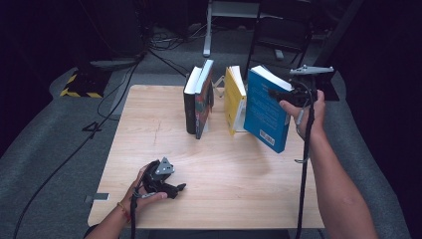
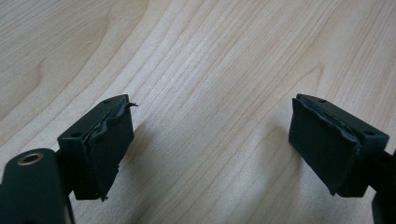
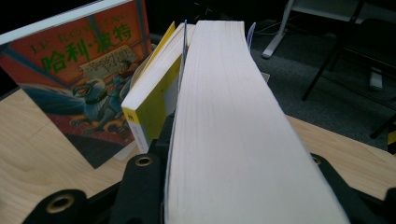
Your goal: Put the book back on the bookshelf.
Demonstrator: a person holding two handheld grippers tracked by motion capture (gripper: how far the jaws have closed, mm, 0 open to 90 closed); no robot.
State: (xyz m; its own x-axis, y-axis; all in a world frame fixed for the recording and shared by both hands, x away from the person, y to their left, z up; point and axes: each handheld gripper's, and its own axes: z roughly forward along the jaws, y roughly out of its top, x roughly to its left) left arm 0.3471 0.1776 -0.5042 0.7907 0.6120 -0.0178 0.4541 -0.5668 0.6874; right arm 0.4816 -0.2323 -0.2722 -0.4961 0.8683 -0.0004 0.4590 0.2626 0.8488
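From the high view, my right gripper (image 1: 291, 97) clamps the thick blue-covered paperback book (image 1: 266, 109) by its upper edge and holds it clear of the light wooden table (image 1: 224, 169), tilted, with its lower corner hanging above the tabletop. The blue book is just beside the yellow-covered paperback (image 1: 234, 99), which stands leaning near the table's far edge. Left of that, apart from it, a black-spined book and a colourful illustrated book (image 1: 199, 99) stand pressed together. My left gripper (image 1: 171, 188) rests low on the near part of the table, well apart from all the books, with my hand wrapped around it.

In the left gripper view, my two black jaws stand wide apart with nothing between them, just bare pale wood grain (image 2: 210, 70) beneath. The rubber pad on one jaw is peeling at its edge.

In the right gripper view, the blue book's white page block (image 3: 229, 130) runs straight away from me, gripped between my jaws on either side. The yellow book (image 3: 154, 93) leans close against it, and beyond stands the illustrated cover (image 3: 88, 79) with green lettering.
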